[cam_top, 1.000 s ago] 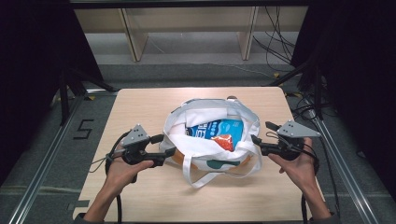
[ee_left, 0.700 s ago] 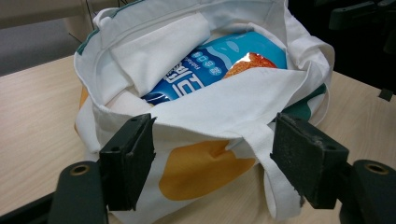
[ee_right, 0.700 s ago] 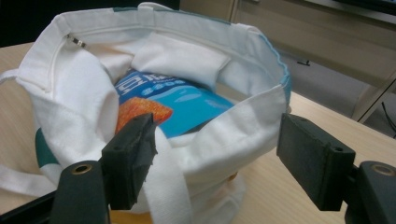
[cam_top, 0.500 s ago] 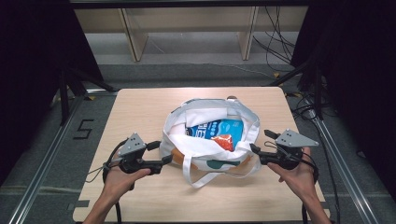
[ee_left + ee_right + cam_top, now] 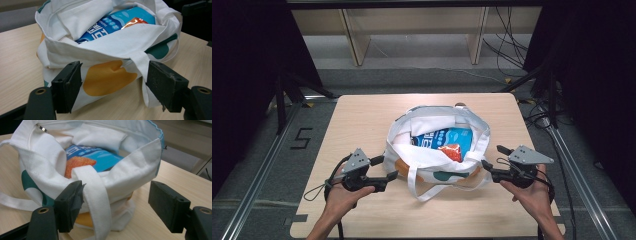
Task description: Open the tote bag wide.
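Wooden table point(image 5: 362, 120) bearing, at centre, an open white tote bag point(image 5: 437, 150) with orange and green patches. Inside: a blue packet point(image 5: 447, 137), its white lettering unreadable. Left gripper point(image 5: 388, 169) and right gripper point(image 5: 488, 159) flank the bag, jaws spread, empty.

Looking like a lab recording bay: pale wooden table point(image 5: 362, 120) sitting between metal floor rails point(image 5: 259, 170), black curtains point(image 5: 242, 60) hanging, loose cables point(image 5: 507, 45) trailing.
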Action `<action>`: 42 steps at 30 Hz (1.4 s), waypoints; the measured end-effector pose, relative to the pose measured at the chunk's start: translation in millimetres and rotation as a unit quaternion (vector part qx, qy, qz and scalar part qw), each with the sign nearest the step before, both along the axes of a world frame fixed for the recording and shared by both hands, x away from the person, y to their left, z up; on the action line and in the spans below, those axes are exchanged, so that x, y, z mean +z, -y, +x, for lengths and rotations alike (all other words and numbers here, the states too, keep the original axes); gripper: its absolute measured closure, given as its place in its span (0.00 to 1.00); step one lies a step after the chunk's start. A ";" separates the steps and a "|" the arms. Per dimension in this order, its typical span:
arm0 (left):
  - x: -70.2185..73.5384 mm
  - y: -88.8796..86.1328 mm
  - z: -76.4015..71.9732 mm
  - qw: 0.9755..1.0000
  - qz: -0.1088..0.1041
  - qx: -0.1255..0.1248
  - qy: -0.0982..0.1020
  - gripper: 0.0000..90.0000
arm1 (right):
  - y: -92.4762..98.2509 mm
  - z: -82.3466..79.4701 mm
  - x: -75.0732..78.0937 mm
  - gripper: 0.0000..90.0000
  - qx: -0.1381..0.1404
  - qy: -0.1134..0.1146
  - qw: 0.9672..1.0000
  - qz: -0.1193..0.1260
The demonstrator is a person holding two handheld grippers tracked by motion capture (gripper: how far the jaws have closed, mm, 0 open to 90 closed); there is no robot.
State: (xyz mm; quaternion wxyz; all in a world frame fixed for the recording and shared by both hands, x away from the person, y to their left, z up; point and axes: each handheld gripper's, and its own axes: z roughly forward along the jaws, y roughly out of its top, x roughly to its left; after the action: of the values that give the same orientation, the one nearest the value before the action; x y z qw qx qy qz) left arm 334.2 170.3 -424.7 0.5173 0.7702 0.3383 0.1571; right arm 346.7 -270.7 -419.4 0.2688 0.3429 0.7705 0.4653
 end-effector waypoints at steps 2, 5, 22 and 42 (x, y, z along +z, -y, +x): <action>-0.8 -0.5 -1.4 1.000 0.004 -0.011 0.011 0.30 | 3.6 0.4 -0.3 0.32 0.006 0.010 1.000 -0.011; -1.4 -1.6 -4.1 1.000 0.003 -0.010 0.016 0.30 | 5.8 -3.2 -2.4 0.32 0.000 -0.007 1.000 -0.003; -31.5 -6.3 -25.7 1.000 0.018 0.000 0.001 0.27 | 16.9 -24.4 -27.8 0.31 -0.008 -0.041 0.999 0.018; -55.6 -9.6 -49.6 0.999 0.041 0.002 -0.021 0.25 | -0.3 -61.7 -70.1 0.30 0.063 -0.103 0.992 -0.019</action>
State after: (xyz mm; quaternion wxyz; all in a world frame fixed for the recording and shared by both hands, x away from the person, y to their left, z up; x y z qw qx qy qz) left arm 284.6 179.9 -480.3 0.4778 0.7930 0.3444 0.1554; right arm 285.1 -270.4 -489.5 0.1648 0.3340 0.8231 0.4286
